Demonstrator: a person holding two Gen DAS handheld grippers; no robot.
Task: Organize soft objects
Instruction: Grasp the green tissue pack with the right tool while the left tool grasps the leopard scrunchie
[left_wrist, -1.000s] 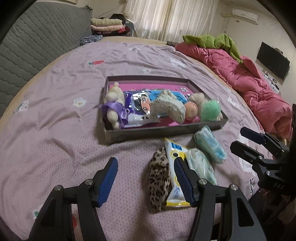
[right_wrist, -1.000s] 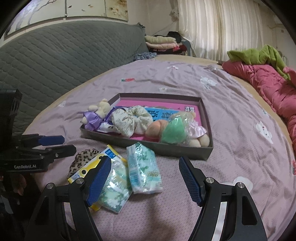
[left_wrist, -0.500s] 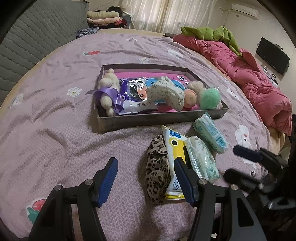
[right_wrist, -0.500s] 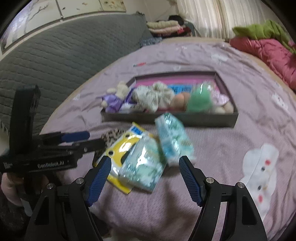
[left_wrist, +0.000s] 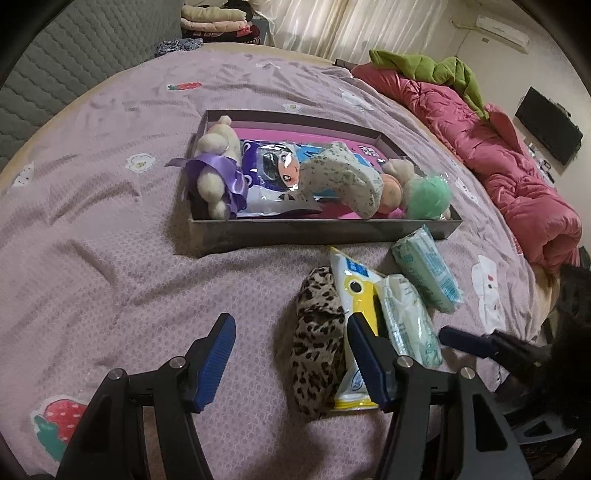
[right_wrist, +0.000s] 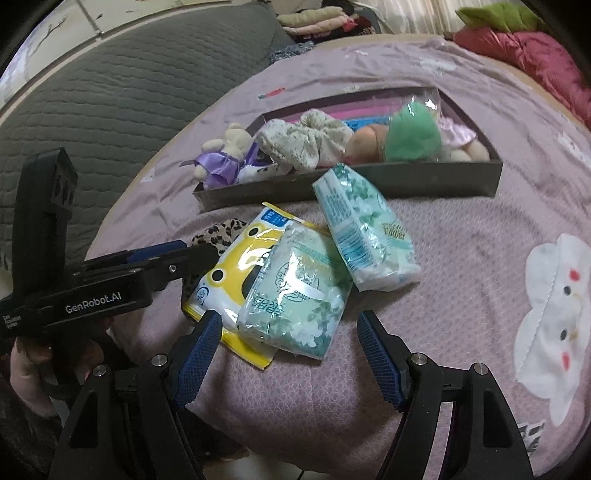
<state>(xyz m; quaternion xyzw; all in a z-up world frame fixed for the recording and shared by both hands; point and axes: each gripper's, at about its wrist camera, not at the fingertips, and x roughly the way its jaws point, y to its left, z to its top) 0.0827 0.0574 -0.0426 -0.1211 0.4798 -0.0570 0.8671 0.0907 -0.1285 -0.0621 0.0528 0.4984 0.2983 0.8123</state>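
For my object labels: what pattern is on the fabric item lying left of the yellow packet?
Leopard print, tan with dark spots, on the fabric item; clearest in the left wrist view.

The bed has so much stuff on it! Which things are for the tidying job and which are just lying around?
For the job: tray, leopard scrunchie, yellow packet, two tissue packs, plush bear, both open grippers.

Just lying around: pink duvet, green blanket, folded clothes, wall screen.

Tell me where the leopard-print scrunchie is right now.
The leopard scrunchie lies on the purple bedspread, outside the tray, against the yellow packet; in the left wrist view it sits just inside the left gripper's right finger.
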